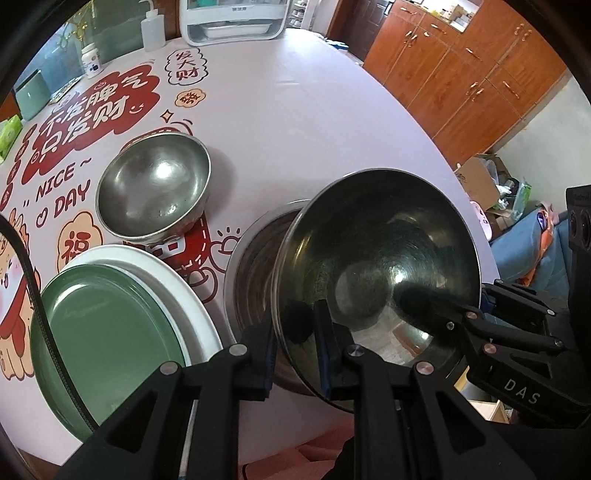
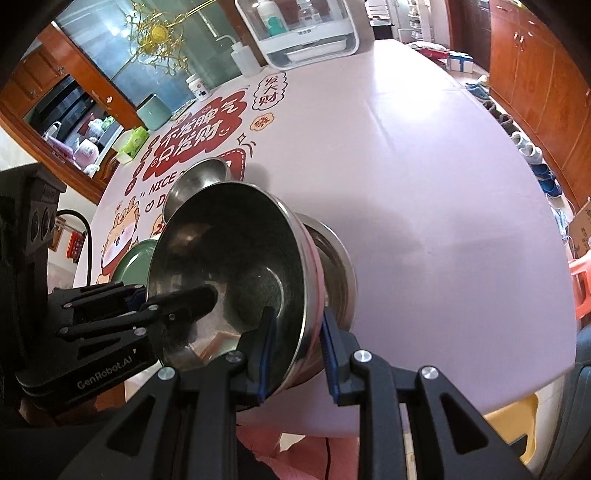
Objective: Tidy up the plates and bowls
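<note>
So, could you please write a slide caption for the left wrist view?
Both claws, left and right, grip a tilted steel bowl over another bowl.

Held bowl [image 1: 376, 266]: steel, tilted, over another steel bowl [image 1: 255, 258].
Third bowl [image 1: 155, 184]: upright, 10 o'clock.
Green plate [image 1: 110, 325]: stacked on white plate [image 1: 184, 288], 8 o'clock.

- Three round stainless-steel bowls: one tilted steel bowl [image 1: 376, 266] [image 2: 236, 273] gripped at its rim, one steel bowl [image 1: 255, 258] [image 2: 338, 266] on the table beneath it, one steel bowl [image 1: 155, 186] [image 2: 197, 181] standing apart.
- Two plates — a round green plate [image 1: 110, 317] [image 2: 135, 266] lying on a larger white plate [image 1: 177, 280].
- Two black two-finger grippers — left one [image 1: 295, 347] [image 2: 177, 299], right one [image 2: 297, 347] [image 1: 454, 310].
- One white squeeze bottle [image 1: 152, 27] [image 2: 244, 59].
- One small white jar [image 1: 91, 61] [image 2: 197, 85].
</note>
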`<state>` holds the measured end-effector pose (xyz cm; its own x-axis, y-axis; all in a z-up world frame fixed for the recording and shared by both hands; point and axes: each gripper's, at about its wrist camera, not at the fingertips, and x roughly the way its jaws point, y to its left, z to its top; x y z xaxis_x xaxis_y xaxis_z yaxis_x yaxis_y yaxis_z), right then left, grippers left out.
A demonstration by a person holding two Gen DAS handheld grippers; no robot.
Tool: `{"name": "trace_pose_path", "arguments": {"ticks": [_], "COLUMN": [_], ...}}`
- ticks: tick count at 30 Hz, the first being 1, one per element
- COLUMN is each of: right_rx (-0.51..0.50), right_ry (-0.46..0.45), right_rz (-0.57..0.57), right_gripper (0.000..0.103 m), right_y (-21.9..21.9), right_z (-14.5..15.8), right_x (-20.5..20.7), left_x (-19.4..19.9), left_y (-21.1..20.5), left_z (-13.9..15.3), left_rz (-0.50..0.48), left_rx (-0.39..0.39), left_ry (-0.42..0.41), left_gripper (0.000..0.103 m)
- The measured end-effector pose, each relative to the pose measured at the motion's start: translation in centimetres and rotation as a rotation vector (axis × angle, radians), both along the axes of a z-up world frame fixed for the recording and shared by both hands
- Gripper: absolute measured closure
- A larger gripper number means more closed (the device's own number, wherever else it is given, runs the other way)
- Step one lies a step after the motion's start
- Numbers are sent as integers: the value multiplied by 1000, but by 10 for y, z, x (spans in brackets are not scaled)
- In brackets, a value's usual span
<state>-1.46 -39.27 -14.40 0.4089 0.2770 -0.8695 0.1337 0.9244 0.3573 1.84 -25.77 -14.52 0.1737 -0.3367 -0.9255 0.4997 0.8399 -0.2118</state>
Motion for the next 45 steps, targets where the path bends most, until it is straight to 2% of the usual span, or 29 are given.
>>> {"name": "trace_pose_path", "arguments": {"ticks": [9,24,26,28,45], "right_rx": [13,65,67,73,89], "right_ry": [18,24,16,0,-73], "right_rz": [51,72,68,63,26], "right_gripper": [77,74,65,62,61], "right_y": [-4,-12,-12,-13,-11], "right_z": [-9,-18,-16,-13,7], "right_x": [5,5,5,5,10], "left_x": [2,-1,-2,-2,5], "left_y": [-4,-1,0,2,26], "left_z": [-9,-11,-9,-6,30], "left_rz": [44,97,103,108,159], "left_rx": [36,88,92,92,79], "left_ry": [21,18,8,0,-93], "left_gripper": [87,87,86,85,80]}}
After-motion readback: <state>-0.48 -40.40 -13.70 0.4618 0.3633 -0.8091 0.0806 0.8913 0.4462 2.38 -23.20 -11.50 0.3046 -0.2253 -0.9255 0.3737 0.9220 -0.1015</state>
